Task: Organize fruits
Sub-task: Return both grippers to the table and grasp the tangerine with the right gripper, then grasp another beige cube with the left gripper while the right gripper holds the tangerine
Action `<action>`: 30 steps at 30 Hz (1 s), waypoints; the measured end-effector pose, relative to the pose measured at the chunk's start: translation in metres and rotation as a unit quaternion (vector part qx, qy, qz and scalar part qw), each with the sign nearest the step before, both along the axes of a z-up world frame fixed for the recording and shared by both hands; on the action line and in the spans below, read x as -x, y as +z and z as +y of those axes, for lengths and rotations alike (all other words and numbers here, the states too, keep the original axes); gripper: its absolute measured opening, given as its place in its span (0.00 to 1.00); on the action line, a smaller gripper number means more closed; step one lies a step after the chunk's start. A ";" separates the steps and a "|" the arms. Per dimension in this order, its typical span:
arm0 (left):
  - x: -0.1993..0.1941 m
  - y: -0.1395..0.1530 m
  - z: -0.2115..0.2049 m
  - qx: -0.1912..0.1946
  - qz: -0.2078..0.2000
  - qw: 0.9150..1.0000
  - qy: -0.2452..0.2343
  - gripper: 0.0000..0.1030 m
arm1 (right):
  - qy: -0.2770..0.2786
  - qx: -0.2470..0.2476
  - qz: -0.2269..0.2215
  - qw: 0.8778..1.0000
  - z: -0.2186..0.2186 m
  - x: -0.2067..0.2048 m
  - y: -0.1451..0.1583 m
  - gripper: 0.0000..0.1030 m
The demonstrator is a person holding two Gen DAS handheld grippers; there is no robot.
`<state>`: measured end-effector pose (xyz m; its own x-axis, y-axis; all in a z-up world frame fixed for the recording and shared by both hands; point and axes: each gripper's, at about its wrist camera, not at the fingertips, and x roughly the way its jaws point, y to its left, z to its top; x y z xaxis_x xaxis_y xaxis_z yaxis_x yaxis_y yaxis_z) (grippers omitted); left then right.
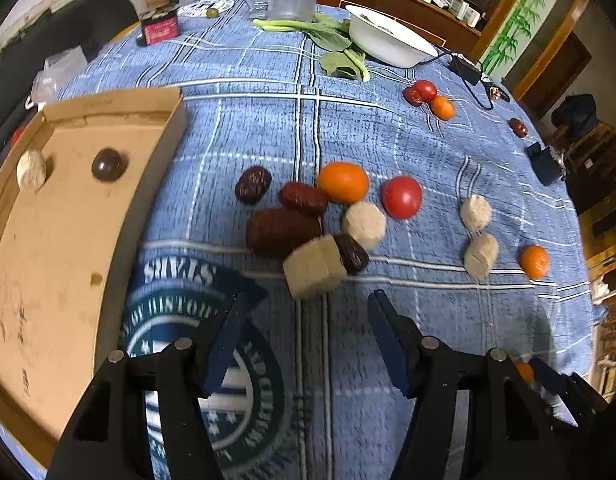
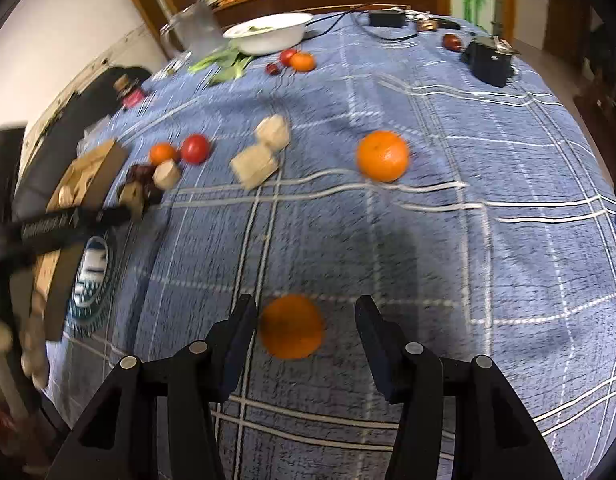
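Right wrist view has an orange (image 2: 290, 327) lying on the blue cloth (image 2: 448, 240) between the right gripper (image 2: 305, 316)'s spread jaws, touching neither; this gripper tilts steeply down. Left gripper (image 1: 308, 304), jaws also spread and empty, points down just short of a beige block (image 1: 314, 266) near the cardboard tray (image 1: 67, 240).

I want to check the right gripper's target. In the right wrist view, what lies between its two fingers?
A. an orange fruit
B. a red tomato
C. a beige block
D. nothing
A: an orange fruit sits on the blue cloth between the open fingers of the right gripper, with gaps on both sides.
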<state>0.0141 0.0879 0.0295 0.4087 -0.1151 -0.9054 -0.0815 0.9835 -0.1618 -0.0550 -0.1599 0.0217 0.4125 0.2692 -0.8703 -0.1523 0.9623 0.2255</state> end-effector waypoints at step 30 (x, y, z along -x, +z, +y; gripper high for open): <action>0.028 0.037 0.029 0.023 -0.053 0.998 0.004 0.31 | 0.049 0.005 -0.021 0.999 0.039 0.009 0.014 0.35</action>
